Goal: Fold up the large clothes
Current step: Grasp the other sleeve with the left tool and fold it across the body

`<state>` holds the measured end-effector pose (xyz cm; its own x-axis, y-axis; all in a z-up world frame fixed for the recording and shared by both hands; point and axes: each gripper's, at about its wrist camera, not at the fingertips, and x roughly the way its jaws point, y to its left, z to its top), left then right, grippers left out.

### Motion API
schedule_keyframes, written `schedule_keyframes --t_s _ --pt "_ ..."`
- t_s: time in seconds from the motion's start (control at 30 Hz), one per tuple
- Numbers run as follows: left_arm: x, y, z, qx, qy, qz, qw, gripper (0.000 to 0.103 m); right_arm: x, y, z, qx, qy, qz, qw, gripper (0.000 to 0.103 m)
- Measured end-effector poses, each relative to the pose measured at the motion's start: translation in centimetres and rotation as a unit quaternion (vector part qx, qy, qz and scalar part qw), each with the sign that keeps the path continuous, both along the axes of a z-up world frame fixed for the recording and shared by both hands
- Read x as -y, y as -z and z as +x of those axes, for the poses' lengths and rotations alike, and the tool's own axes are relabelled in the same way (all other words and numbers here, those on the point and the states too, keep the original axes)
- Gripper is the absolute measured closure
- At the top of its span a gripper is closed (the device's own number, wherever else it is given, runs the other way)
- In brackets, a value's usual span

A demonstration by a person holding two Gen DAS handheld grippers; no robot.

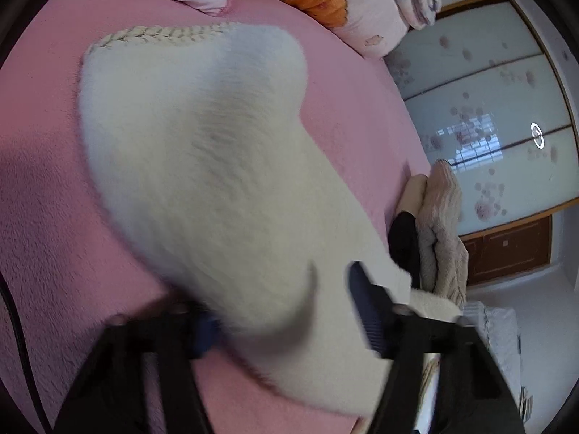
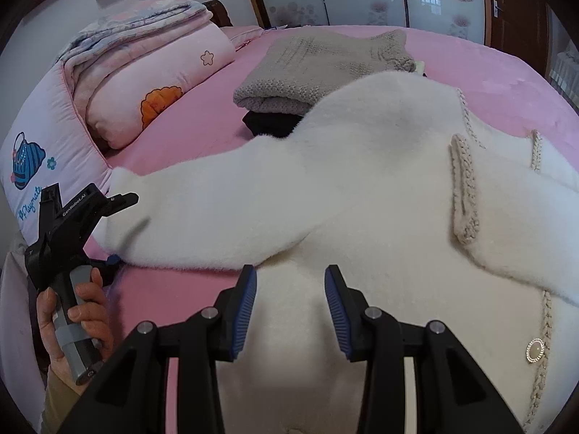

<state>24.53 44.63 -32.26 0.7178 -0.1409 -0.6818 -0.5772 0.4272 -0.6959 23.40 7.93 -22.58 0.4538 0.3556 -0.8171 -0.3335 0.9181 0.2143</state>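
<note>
1 white cardigan (image 2: pixel 362 188), 1 grey sweater (image 2: pixel 318 68), 2 tongs (image 2: pixel 289 311).

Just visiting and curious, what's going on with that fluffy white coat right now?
Left gripper at the white coat's sleeve end, grip unclear. Right gripper open over the coat body. Coat spread on the pink bed. Folded grey sweater close behind.

Soft, even daylight was seen in both views. Motion blur smeared the fluffy white fur coat (image 1: pixel 217 181) in the left wrist view; window glare was reflected in the frosted floral wardrobe doors (image 1: pixel 481 137). Edges were bent and darkly vignetted.
</note>
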Motion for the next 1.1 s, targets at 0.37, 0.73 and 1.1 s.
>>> schedule_keyframes --t_s 0.37,0.73,1.1 --pt "10.6 -12.3 2.8 0.048 0.066 0.15 0.9852 0.091 7.3 -1.4 -0.9 -0.002 0.054 0.019 0.998 0.064" --pt "37.8 -15.3 8.3 0.073 0.364 0.192 0.9082 0.084 23.5 -5.1 -3.7 0.034 0.201 0.014 0.979 0.064" --pt "45.0 -9.8 5.5 -0.026 0.438 0.197 0.8767 0.036 30.8 -4.0 -5.2 0.007 0.25 0.021 0.968 0.064"
